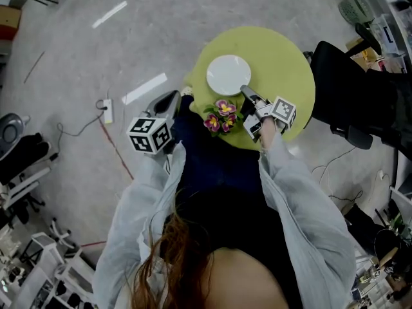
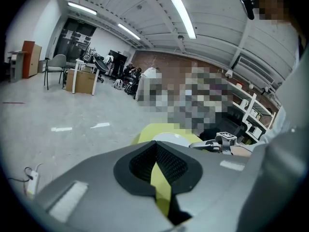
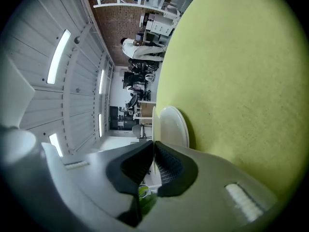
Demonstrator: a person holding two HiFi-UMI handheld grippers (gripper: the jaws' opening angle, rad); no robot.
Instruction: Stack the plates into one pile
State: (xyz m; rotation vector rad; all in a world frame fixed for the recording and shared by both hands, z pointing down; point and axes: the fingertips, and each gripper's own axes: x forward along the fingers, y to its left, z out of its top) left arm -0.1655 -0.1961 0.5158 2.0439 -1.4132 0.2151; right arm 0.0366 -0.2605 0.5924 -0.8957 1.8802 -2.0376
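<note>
White round plate [image 1: 228, 74], plain and glossy, with a shallow well and a raised, thin rim. It lies flat and right side up on the round yellow-green counter [image 1: 283, 63], left of the counter's middle in the head view and well inside its edge. Whether it is one plate or several nested cannot be told. In the right gripper view the plate [image 3: 175, 125] shows edge-on. Its near rim runs in between the closed jaws of the right gripper [image 1: 244, 90], which meets it at the lower right edge.
</note>
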